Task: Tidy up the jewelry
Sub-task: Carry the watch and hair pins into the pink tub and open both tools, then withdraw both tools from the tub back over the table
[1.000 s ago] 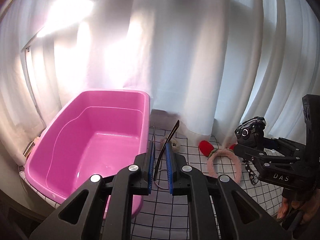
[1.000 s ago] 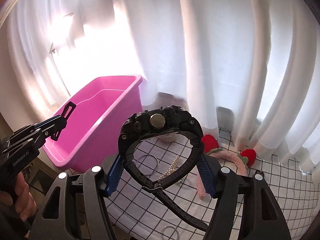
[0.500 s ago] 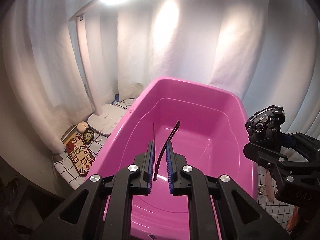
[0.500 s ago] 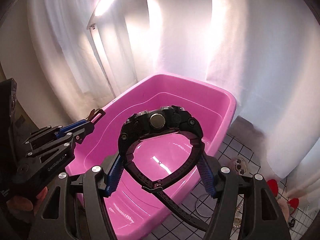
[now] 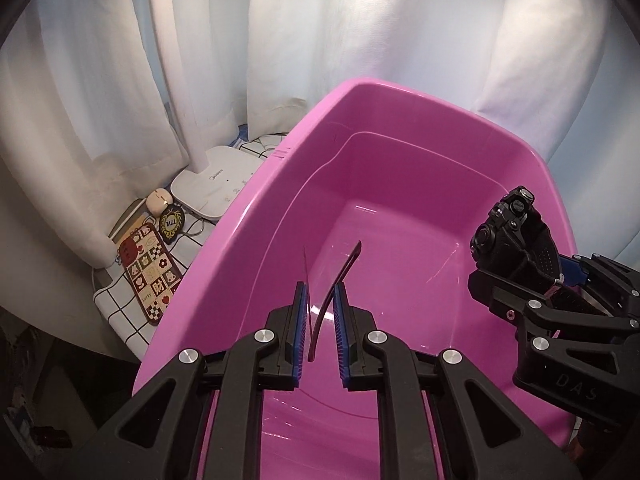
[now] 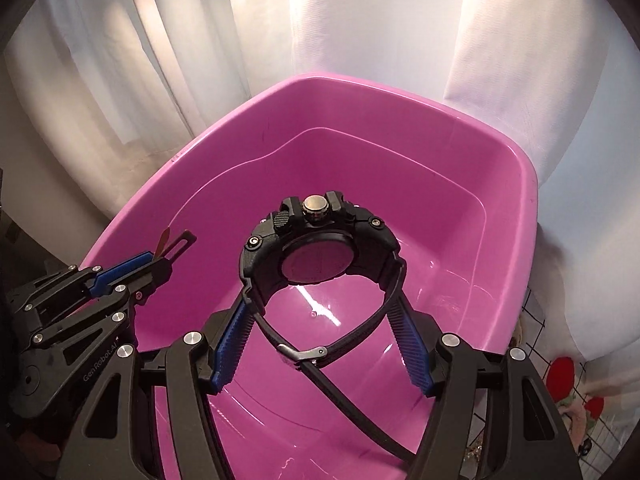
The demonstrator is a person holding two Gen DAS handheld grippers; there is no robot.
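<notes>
A pink plastic tub (image 5: pixel 400 112) (image 6: pixel 400 96) fills both views; its inside looks bare. My left gripper (image 5: pixel 320 312) is shut on a thin dark hair clip (image 5: pixel 340 276) and holds it above the tub's near end. It shows at the left of the right wrist view (image 6: pixel 160 256). My right gripper (image 6: pixel 320 336) is shut on the strap of a black wristwatch (image 6: pixel 316 248) and holds it over the tub's middle. The watch also shows at the right of the left wrist view (image 5: pixel 512 236).
A white lamp base (image 5: pixel 216 184), a patterned card (image 5: pixel 150 276) and small charms lie on the checked cloth (image 5: pixel 120 312) left of the tub. A pink headband with red strawberries (image 6: pixel 568 384) lies to the right. White curtains (image 5: pixel 360 32) hang behind.
Both grippers have moved left from the checked cloth to above the tub, still holding the clip and the watch. The watch now tilts face-down toward the tub.
</notes>
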